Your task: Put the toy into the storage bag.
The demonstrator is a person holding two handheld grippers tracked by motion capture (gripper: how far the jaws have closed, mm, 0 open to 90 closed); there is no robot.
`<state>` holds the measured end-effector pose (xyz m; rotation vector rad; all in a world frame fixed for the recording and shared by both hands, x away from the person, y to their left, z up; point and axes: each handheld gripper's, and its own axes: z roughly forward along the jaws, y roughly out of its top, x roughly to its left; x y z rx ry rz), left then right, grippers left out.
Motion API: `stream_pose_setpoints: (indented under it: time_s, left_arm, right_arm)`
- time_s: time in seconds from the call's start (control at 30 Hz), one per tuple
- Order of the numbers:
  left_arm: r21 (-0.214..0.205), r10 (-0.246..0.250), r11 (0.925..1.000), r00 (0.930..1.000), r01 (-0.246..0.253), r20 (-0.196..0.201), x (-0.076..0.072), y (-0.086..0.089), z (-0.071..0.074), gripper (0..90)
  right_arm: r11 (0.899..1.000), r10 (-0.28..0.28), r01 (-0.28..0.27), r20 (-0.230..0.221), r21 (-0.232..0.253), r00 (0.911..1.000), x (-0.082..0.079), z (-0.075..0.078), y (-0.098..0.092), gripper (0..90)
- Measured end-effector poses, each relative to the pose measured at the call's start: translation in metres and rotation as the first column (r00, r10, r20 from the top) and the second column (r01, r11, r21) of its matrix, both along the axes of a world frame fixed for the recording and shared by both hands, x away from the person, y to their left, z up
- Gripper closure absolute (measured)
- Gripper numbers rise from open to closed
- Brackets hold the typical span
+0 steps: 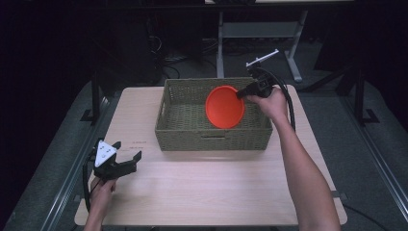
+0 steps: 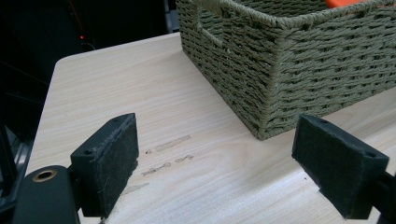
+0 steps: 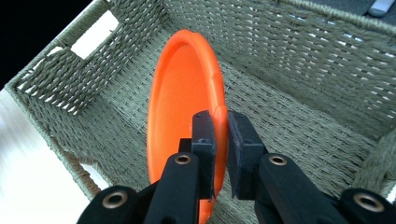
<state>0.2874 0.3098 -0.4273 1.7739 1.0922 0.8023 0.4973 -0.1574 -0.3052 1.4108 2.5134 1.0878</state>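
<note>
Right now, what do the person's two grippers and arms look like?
Both grippers are black. The left gripper carries a grey three-cornered plate; its flat rectangular pads look felt-like. The right gripper trails a thick black cable and has brass-coloured rivets. Both forearms are bare, no sleeves visible.

Orange plate (image 3: 180, 93), olive-green woven basket (image 1: 211, 137), pale woodgrain table (image 1: 211, 192).

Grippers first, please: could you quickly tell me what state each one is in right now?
Left gripper: open, holding nothing, over the table.
Right gripper: shut on the orange plate's rim, above the basket.
</note>
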Motion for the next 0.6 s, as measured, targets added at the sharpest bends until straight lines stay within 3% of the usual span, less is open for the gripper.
stream_pose_setpoints:
  time_s: [0.6]
  left_arm:
    - [0.007,-0.004,1.0,1.0,0.004,-0.004,-0.001,0.0,0.0,14.1]
  right_arm:
    - [0.999,-0.023,0.021,-0.052,-0.039,0.9984,0.005,-0.029,0.002,81.6]
